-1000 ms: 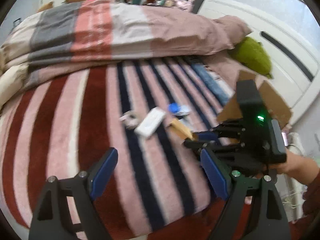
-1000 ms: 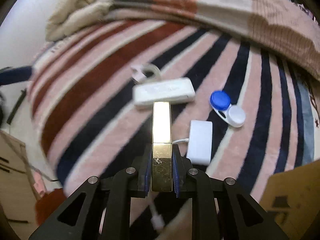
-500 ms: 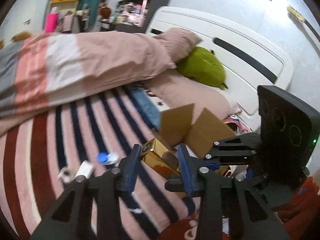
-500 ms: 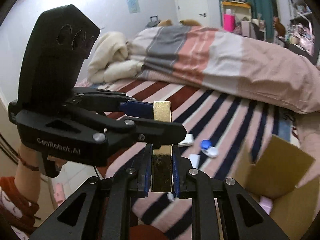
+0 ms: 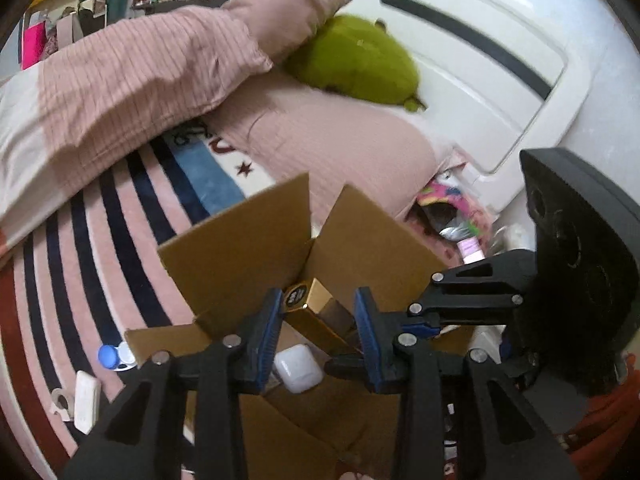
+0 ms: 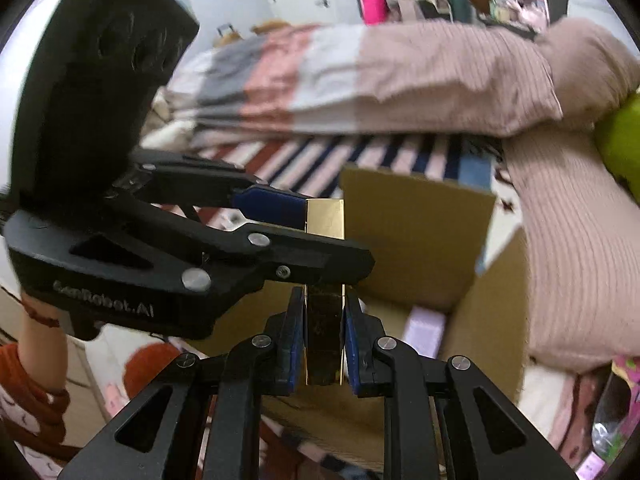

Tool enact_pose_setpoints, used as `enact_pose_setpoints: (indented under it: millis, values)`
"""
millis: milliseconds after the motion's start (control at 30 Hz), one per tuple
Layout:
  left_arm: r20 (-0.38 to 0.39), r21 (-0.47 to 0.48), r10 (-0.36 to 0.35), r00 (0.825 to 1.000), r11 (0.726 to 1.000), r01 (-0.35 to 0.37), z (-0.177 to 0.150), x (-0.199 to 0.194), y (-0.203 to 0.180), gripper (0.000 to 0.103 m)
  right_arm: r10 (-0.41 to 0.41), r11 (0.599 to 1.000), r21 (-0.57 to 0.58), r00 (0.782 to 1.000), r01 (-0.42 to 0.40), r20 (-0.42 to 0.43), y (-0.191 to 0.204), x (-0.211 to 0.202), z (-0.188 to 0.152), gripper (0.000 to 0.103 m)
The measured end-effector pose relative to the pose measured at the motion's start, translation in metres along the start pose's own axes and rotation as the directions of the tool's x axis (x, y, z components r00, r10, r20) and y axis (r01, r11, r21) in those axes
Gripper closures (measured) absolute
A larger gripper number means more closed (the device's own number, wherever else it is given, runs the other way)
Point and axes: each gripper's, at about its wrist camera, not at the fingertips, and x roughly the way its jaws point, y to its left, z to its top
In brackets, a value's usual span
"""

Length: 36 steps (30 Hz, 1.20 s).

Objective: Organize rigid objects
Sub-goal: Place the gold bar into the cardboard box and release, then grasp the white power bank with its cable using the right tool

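The open brown cardboard box (image 5: 248, 248) stands on the striped red, pink and navy bed cover (image 5: 80, 248), its flaps raised toward twelve o'clock in the left wrist view. Inside it, at about six o'clock of the opening, lies a white rounded plastic earbud-style case (image 5: 298, 368). In the right wrist view a pale lilac flat object (image 6: 426, 326) lies on the box floor at about three o'clock; what it is cannot be told.

The task's thing, a long gold-coloured rectangular box with a mirror-like finish (image 6: 325, 320), is held over the box opening. Its far end face carries a dark round label (image 5: 295, 296); the print is too small to read.

The right gripper (image 6: 324, 320) is pinching the gold box by its near end, blue pads pressed flat on both long sides. The left gripper (image 5: 316, 324) straddles the far end; its jaws are opening, with the gold box between them. One blue pad (image 5: 269, 324) lies against the box's side, the other stands apart.

Outside the box, at eight o'clock in the left wrist view, lie a blue-and-white contact lens case (image 5: 114, 357) and a white rectangular plastic block (image 5: 86, 400).
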Motion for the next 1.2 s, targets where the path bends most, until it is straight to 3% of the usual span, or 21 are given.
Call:
enact_pose_setpoints:
  millis: [67, 133, 300, 533, 733, 867, 1000, 1133, 1200]
  values:
    - [-0.004, -0.001, 0.056, 0.998, 0.998, -0.056, 0.0, 0.001, -0.001, 0.038, -0.023, 1.0, 0.008, 0.999, 0.024, -0.028, -0.006, 0.01, -0.002, 0.088]
    - [0.036, 0.0, 0.096, 0.995, 0.995, -0.096, -0.005, -0.013, 0.001, 0.029, -0.081, 0.997, 0.007, 0.995, 0.082, -0.054, -0.007, 0.022, -0.001, 0.075]
    - [0.091, -0.026, 0.175, 0.98, 0.984, -0.174, -0.022, -0.055, 0.018, 0.025, -0.046, 0.999, -0.005, 0.999, 0.046, -0.019, 0.002, 0.016, 0.001, 0.074]
    - [0.138, -0.114, 0.281, 0.95, 0.957, -0.266, -0.06, -0.117, 0.059, 0.023, 0.059, 0.99, -0.133, 0.997, -0.052, 0.051, 0.072, 0.008, 0.023, 0.073]
    - [0.154, -0.227, 0.391, 0.907, 0.908, -0.353, -0.115, -0.155, 0.108, 0.02, 0.145, 0.96, -0.244, 0.989, -0.135, 0.022, 0.139, 0.036, 0.035, 0.062]
    - [0.134, -0.271, 0.421, 0.897, 0.886, -0.376, -0.155, -0.158, 0.136, 0.02, 0.163, 0.95, -0.261, 0.984, -0.174, -0.067, 0.171, 0.083, 0.032, 0.062]
    - [0.115, -0.298, 0.406, 0.906, 0.884, -0.359, -0.183, -0.152, 0.154, 0.02, 0.101, 0.955, -0.263, 0.983, -0.139, -0.15, 0.181, 0.139, 0.016, 0.062]
    - [0.088, -0.318, 0.395, 0.914, 0.881, -0.35, -0.202, -0.14, 0.165, 0.02, -0.096, 0.976, -0.208, 0.987, 0.067, -0.132, 0.155, 0.188, 0.001, 0.062]
    - [0.083, -0.33, 0.385, 0.919, 0.881, -0.339, -0.208, -0.136, 0.168, 0.02, -0.152, 0.975, -0.18, 0.98, 0.128, -0.127, 0.142, 0.203, -0.003, 0.062]
